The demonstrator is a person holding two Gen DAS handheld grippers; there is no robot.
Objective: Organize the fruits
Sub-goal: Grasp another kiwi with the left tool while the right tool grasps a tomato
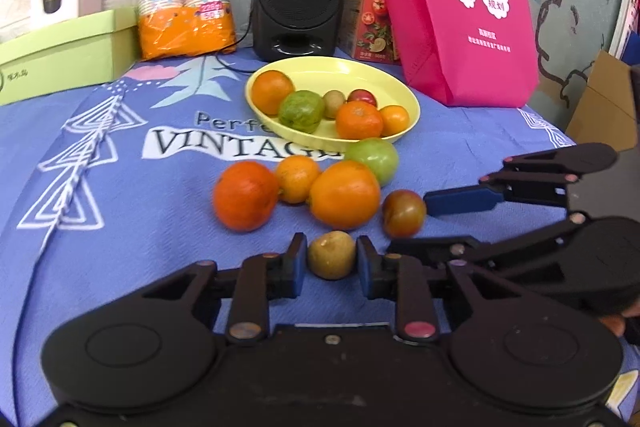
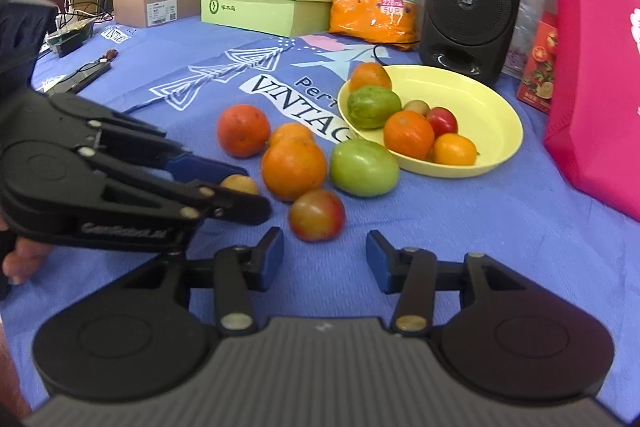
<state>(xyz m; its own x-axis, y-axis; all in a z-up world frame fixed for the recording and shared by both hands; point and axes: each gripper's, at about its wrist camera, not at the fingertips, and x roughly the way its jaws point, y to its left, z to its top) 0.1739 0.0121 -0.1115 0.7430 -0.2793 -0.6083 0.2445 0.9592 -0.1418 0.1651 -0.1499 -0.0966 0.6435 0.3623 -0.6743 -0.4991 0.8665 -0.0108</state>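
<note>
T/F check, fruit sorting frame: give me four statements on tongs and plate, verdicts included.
1. The left tongs are shut on the small yellow-brown round fruit. True.
2. The right tongs hold the red-green tomato. False: open, tomato lies ahead of them.
3. The yellow plastic plate is empty. False: it holds six fruits.
4. The big green tomato lies on the blue printed cloth. True.

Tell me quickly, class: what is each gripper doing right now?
Left gripper: closed on the small yellow-brown fruit, still on the cloth.
Right gripper: open, holding nothing; the red-green fruit lies just ahead of it.
</note>
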